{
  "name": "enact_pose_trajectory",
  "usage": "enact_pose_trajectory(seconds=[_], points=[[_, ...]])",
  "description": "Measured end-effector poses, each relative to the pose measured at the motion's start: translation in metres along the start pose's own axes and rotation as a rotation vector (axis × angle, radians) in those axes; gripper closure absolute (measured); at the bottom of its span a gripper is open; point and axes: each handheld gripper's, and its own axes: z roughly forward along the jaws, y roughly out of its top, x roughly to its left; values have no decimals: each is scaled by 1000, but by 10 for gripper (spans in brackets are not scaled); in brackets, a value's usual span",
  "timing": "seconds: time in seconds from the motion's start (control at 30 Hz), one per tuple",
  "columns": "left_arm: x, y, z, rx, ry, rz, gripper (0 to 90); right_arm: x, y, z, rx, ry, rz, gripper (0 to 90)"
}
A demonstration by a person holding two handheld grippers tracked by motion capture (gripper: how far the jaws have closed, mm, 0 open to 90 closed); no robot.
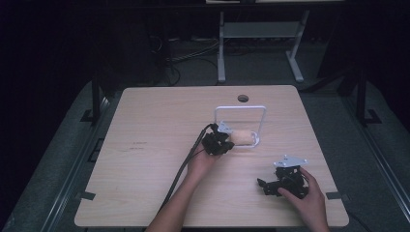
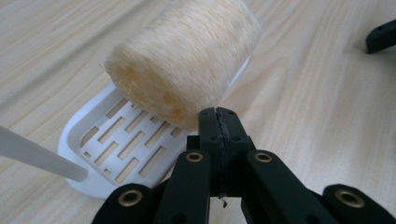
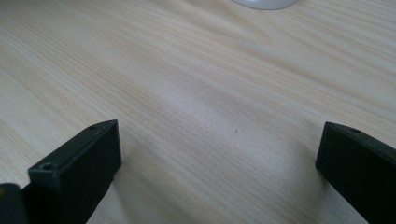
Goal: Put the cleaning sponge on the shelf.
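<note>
Two grippers on wooden table (image 1: pixel 145 145) | left gripper (image 2: pixel 218 116): jaws pressed together, tip touching fuzzy tan roll (image 2: pixel 187 56) | roll: lying on white slotted tray (image 2: pixel 116 144) | right gripper (image 3: pixel 219 154): jaws spread, well apart from roll

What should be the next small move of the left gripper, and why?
Probably open the left gripper a little and ease it forward around the beige roll. Its jaws are pressed shut, the tips right at the roll's lower edge, gripping nothing. The roll lies on the white slotted tray.
</note>
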Motion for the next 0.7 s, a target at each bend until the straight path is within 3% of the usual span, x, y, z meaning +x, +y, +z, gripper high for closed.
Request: enact_pose_trajectory(seconds=[0.2, 0.53, 0.7], points=[[2, -5, -14, -11, -16, -18, 793, 0, 0, 0, 1, -1, -2, 0], [7, -15, -41, 11, -14, -13, 450, 0, 0, 0, 0, -1, -2, 0], [8, -25, -52, 12, -3, 5, 333, 0, 0, 0, 2, -1, 1, 0]])
